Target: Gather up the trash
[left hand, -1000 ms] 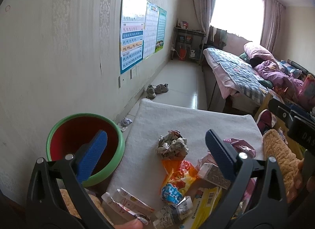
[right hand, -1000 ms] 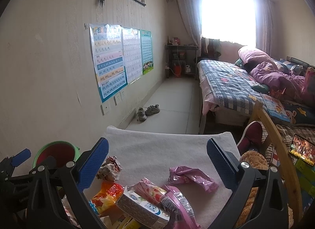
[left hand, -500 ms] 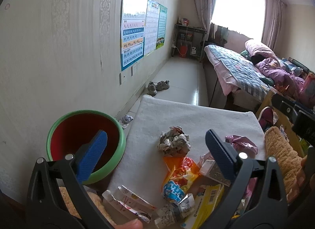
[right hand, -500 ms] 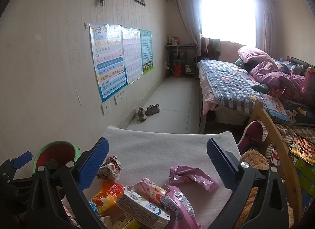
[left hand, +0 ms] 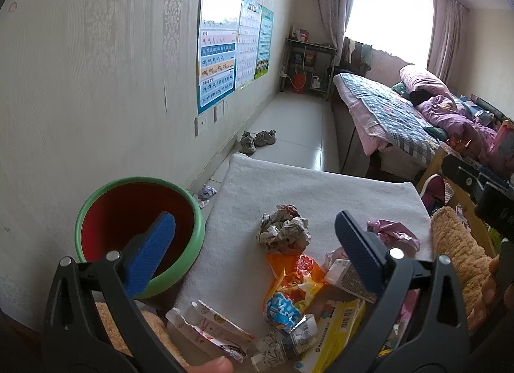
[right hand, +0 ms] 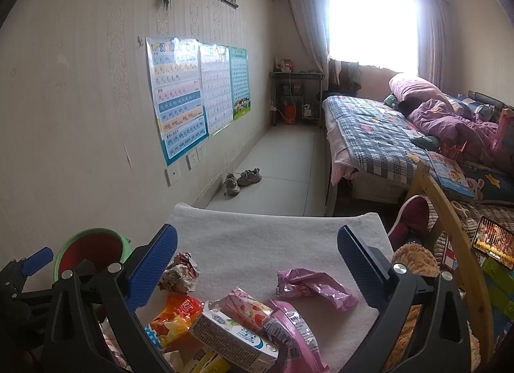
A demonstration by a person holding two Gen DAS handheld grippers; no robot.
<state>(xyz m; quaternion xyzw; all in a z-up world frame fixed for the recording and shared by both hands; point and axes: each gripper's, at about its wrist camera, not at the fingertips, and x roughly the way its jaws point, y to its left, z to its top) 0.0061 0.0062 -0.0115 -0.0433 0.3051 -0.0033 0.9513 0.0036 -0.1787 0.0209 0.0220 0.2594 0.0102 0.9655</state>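
Crumpled paper ball [left hand: 284,228] lay on the white towel [left hand: 308,190], beside the green bin [left hand: 141,231]. Judged light, springy, easily crushed; pinch across its middle. Left gripper [left hand: 253,254] and right gripper [right hand: 257,264] both spread wide, holding nothing.

Your two wrist views sit low and close over the white towel-covered table [left hand: 314,193] [right hand: 257,238], both facing the bright curtained window [left hand: 390,10] [right hand: 372,20]; they share the crumpled grey paper ball [left hand: 284,233] [right hand: 180,273].
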